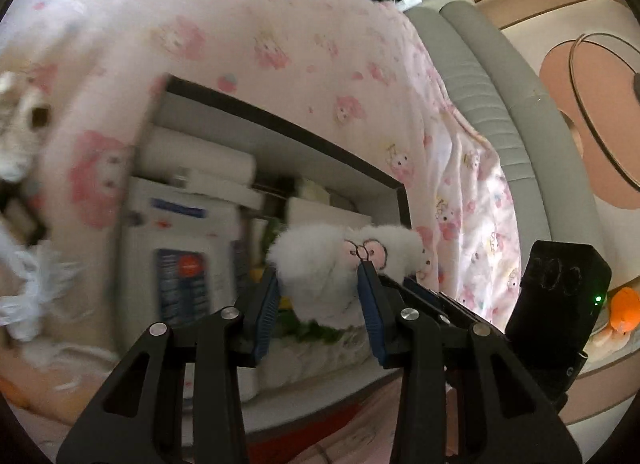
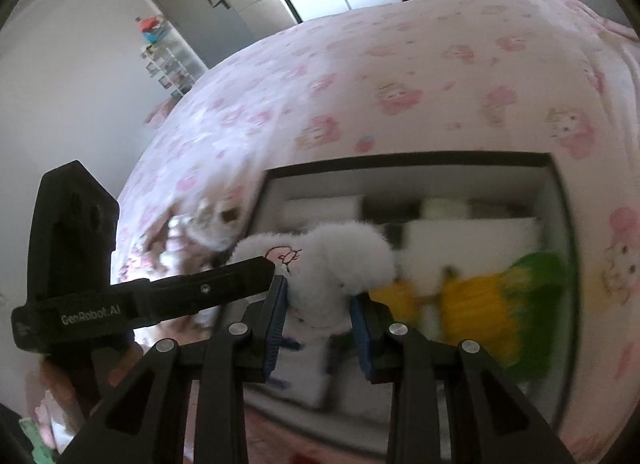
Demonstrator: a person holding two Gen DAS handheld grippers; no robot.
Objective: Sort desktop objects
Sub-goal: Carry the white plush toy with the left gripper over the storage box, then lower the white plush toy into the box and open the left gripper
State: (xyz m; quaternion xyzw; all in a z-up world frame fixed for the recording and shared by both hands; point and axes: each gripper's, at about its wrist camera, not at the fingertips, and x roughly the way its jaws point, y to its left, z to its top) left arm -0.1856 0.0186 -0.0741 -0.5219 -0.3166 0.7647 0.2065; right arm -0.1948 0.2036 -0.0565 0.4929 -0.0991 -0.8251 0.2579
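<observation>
A white fluffy plush toy (image 1: pixel 340 264) with pink face patches is held between both grippers above a black-rimmed storage box (image 1: pixel 288 132). My left gripper (image 1: pixel 320 284) is shut on the plush from one side. My right gripper (image 2: pixel 318 296) is shut on the same plush (image 2: pixel 336 260) from the other side. The box (image 2: pixel 400 158) holds white packages, a paper roll (image 1: pixel 196 156) and a yellow and green plush (image 2: pixel 492 296). The left gripper's body shows in the right wrist view (image 2: pixel 140 300).
The box lies on a pink cartoon-print blanket (image 1: pixel 280 36). A cream plush animal (image 2: pixel 216 224) lies on the blanket left of the box. A grey sofa edge (image 1: pixel 500 104) and a round glass table (image 1: pixel 600 112) are at the right. An orange toy (image 1: pixel 624 312) sits far right.
</observation>
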